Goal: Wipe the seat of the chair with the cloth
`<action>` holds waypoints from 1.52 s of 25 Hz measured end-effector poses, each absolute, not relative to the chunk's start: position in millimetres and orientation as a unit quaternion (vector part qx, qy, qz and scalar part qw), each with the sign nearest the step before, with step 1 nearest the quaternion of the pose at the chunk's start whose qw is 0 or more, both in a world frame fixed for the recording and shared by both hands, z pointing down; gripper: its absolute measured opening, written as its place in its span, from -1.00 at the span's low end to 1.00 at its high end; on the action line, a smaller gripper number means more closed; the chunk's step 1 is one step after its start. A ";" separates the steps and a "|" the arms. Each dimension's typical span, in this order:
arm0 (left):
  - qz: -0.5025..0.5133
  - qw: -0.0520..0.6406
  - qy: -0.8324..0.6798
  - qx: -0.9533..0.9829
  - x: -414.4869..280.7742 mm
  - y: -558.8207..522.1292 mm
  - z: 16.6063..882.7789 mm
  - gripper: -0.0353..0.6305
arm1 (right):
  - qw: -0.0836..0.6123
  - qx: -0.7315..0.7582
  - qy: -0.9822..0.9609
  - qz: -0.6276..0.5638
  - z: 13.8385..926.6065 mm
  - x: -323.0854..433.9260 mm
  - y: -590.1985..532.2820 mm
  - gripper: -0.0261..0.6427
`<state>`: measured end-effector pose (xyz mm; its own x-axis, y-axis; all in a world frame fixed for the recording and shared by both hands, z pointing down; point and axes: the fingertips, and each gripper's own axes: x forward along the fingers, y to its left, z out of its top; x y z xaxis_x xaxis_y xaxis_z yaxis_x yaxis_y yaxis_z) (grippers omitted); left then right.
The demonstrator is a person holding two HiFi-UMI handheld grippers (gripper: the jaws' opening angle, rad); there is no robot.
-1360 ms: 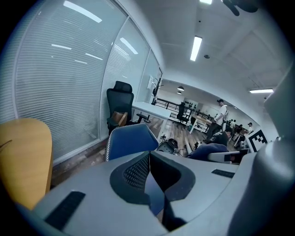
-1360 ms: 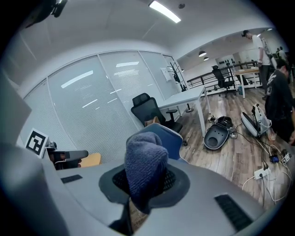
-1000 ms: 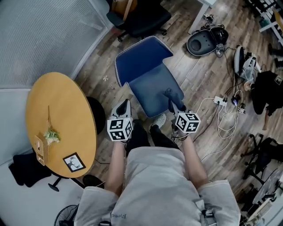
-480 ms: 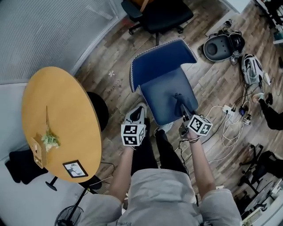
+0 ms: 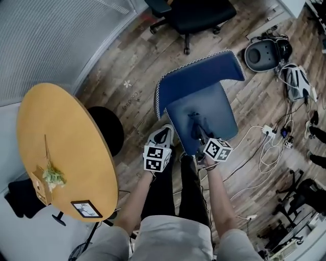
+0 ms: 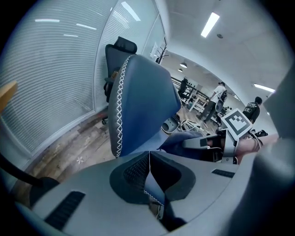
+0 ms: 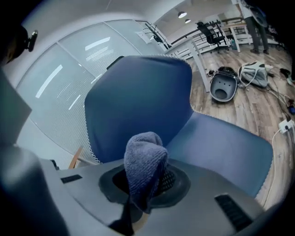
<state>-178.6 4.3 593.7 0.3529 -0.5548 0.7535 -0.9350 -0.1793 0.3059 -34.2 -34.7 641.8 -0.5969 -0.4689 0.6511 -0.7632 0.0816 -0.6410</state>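
The blue chair has its seat (image 5: 216,109) facing me and its backrest (image 5: 198,74) edged with white stitching. My right gripper (image 5: 198,131) reaches over the seat's front part, shut on a grey-blue cloth (image 5: 195,121) that rests on the seat. In the right gripper view the cloth (image 7: 145,159) bulges up from between the jaws of that gripper (image 7: 145,182), with the backrest (image 7: 138,101) behind. My left gripper (image 5: 164,133) hangs beside the seat's front left edge. Its jaws meet in the left gripper view (image 6: 150,168), and I see nothing clamped at the tips.
A round wooden table (image 5: 71,153) with a small plant (image 5: 52,176) stands at the left, a black round base (image 5: 104,130) beside it. A black office chair (image 5: 191,12) is beyond. Cables and a power strip (image 5: 269,133) lie on the floor at the right.
My right gripper has slid the cloth across the seat toward its left front part. The left gripper has stayed by the seat's front left edge. The head view has shifted.
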 end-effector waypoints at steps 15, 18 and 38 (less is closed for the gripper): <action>0.272 0.410 -0.455 0.742 -182.1 45.2 645.8 -0.81 | 0.290 0.163 -0.779 0.531 764.0 -156.4 12.5 -0.76; 0.271 0.417 -0.459 0.736 -179.5 57.1 642.0 -0.81 | 0.243 0.267 -0.753 0.550 783.5 -132.9 -38.5 -0.76; 0.244 0.454 -0.448 0.730 -149.1 35.9 646.0 -0.81 | 0.284 0.377 -0.737 0.483 809.0 -76.1 -81.4 -0.76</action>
<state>-149.1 35.9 646.0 0.4797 -0.4327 0.7633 -0.8759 -0.1856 0.4453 -76.1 -81.4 809.0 -0.5539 -0.2817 0.7835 -0.8308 0.2492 -0.4977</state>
